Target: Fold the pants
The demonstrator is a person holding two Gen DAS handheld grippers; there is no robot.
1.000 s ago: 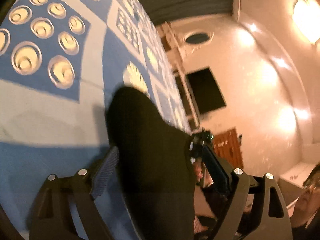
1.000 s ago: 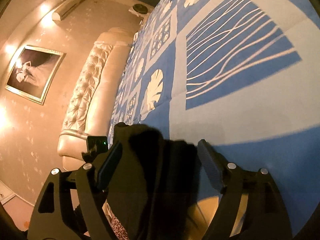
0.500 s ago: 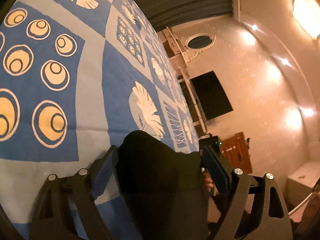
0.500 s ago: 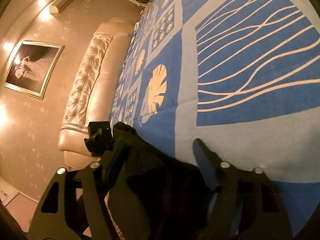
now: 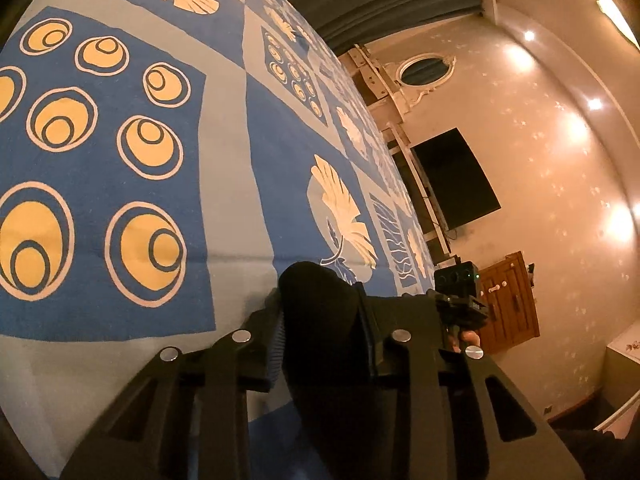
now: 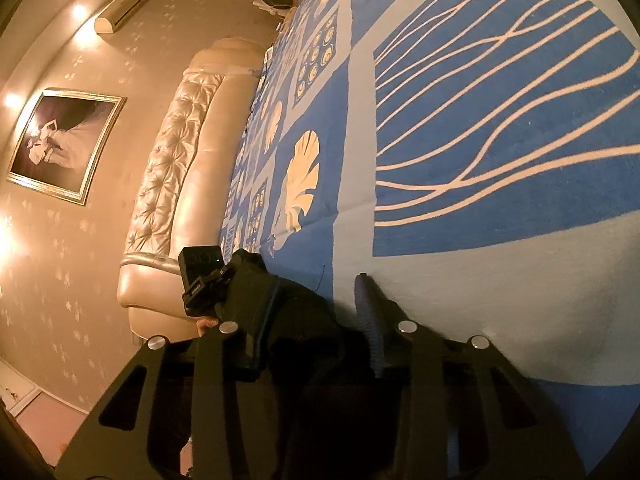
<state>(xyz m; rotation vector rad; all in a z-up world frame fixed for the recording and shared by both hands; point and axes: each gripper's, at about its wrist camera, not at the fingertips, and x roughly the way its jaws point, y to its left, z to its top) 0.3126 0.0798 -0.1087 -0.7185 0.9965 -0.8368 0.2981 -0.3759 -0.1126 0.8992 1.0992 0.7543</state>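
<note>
blue patterned bedspread (image 5: 224, 200); left gripper (image 5: 320, 312) and right gripper (image 6: 316, 304) just closed, pinching black pants (image 5: 320, 320).

Dim warm light from wall lamps (image 5: 520, 54); glare spots; heavy fisheye bending; sharp.

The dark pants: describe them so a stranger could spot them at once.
Start at the big blue and grey patterned bedspread that fills most of both wrist views. At its near edge lies a bunched black garment, the dark pants, pinched in the left claw and the right claw. It is the only plain, unpatterned cloth there.
</note>
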